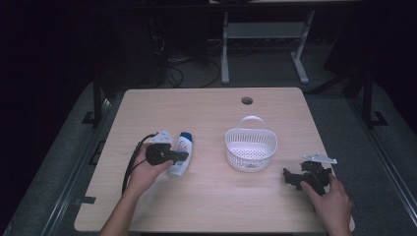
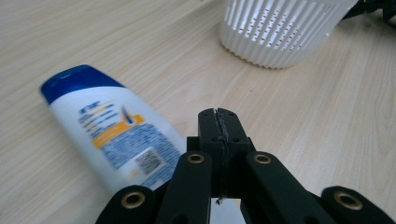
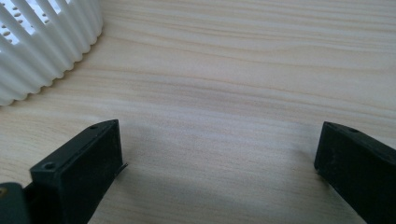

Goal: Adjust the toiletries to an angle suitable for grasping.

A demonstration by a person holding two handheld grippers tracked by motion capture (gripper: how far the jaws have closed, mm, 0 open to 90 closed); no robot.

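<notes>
Left gripper: jaws pressed together, nothing between them. It sits at about 8 o'clock on the table, tips just beside the shampoo bottle, on the bottle's basket side. Bottle lies on its side, white body, blue cap pointing away toward 12 o'clock; the left hand is over its near end.

White slotted basket with handle stands upright near table centre, roughly 3 o'clock from the bottle, apart from it, inside looks empty.

Right gripper: jaws spread wide, holding nothing, hovering low over bare wood at about 4 o'clock, basket wall close at its upper left.

Likely job: bottle into basket, judging from the layout.

Risks from here:
- Closed jaws beside a round, lying bottle: any sideways nudge rolls it toward the left table edge. Needs to open before coming over it.
- Bottle body is smooth and tapered; a pinch near the cap end could squirt it out.
- Basket is light; a bottle dropped on the rim may tip or slide it. Right gripper is placed to brace it, but can't tell whether it touches the table.
</notes>
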